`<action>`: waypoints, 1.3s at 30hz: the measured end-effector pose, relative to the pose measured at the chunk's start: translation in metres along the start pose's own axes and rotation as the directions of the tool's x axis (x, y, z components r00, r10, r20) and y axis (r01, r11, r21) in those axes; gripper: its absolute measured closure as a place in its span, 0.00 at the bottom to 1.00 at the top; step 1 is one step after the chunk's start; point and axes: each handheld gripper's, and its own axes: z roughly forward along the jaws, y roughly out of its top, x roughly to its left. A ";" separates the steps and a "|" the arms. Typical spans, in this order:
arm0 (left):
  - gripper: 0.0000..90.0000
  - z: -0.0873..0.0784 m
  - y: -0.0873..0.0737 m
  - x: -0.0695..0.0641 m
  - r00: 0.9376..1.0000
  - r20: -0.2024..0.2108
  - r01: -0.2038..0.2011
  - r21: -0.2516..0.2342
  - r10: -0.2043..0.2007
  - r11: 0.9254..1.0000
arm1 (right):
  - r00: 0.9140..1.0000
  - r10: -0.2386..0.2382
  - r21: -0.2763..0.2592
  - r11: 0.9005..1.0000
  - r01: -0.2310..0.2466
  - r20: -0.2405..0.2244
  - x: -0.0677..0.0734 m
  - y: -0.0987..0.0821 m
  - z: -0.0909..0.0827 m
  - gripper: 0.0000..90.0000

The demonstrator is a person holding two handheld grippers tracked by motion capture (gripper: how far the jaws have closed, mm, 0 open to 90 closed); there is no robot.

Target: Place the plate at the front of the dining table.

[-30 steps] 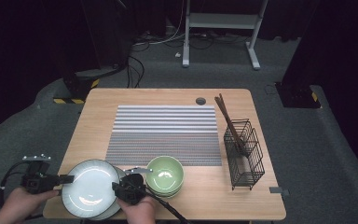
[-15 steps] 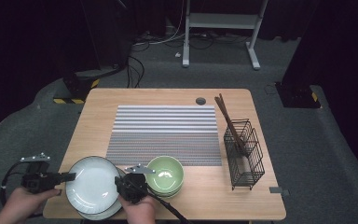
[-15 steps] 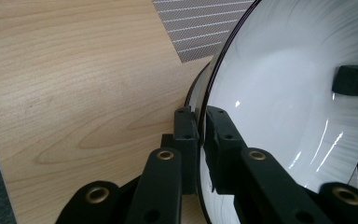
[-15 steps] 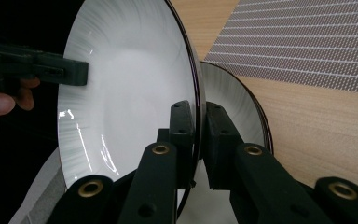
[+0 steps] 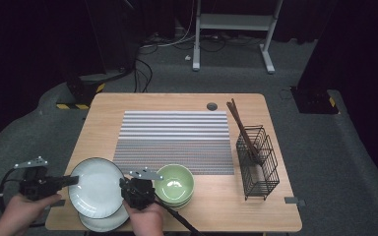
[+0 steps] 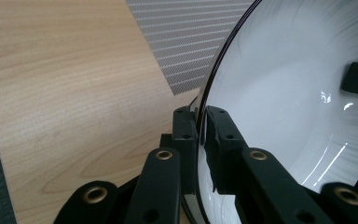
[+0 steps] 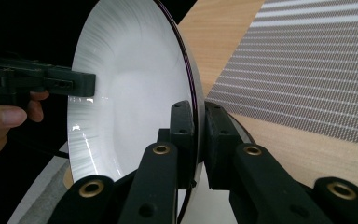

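Both grippers are clamped on opposite edges of the plate (image 5: 96,186): the left gripper (image 5: 74,181) holds its left rim, the right gripper (image 5: 123,184) its right rim, whose jaws have just been closing on it. The plate hangs between them, above a second plate (image 5: 103,222) on the table (image 5: 216,206). Raise both hands at equal rate, keeping the plate level. Keep clear of the green bowl (image 5: 174,184) just beyond the right gripper.

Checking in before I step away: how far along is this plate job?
Early. Done: both claws, left claw and right claw, are shut on opposite rims of the top plate, lifted off the plate beneath. Left to do: setting it down, perhaps on the mat; bowls remain untouched.
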 end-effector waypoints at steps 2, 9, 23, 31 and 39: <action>0.91 -0.001 0.003 -0.002 1.000 0.006 -0.003 -0.010 0.003 1.000 | 1.000 -0.014 -0.010 1.000 0.014 0.009 0.002 0.003 -0.003 0.92; 0.91 -0.003 0.015 -0.009 1.000 0.027 -0.001 -0.029 0.002 1.000 | 0.999 -0.047 -0.010 0.999 0.047 0.028 0.008 0.022 -0.011 0.92; 0.92 -0.004 0.031 -0.035 0.996 0.080 -0.016 -0.113 0.025 0.993 | 0.991 -0.128 -0.058 0.990 0.130 0.034 -0.001 0.051 -0.031 0.93; 0.92 0.001 0.038 -0.046 0.996 0.081 -0.016 -0.148 0.029 0.989 | 0.986 -0.165 -0.073 0.983 0.168 0.038 -0.006 0.065 -0.037 0.93; 0.92 0.009 0.041 -0.057 0.996 0.092 -0.003 -0.202 0.022 0.979 | 0.980 -0.194 -0.093 0.976 0.197 0.039 -0.016 0.080 -0.044 0.93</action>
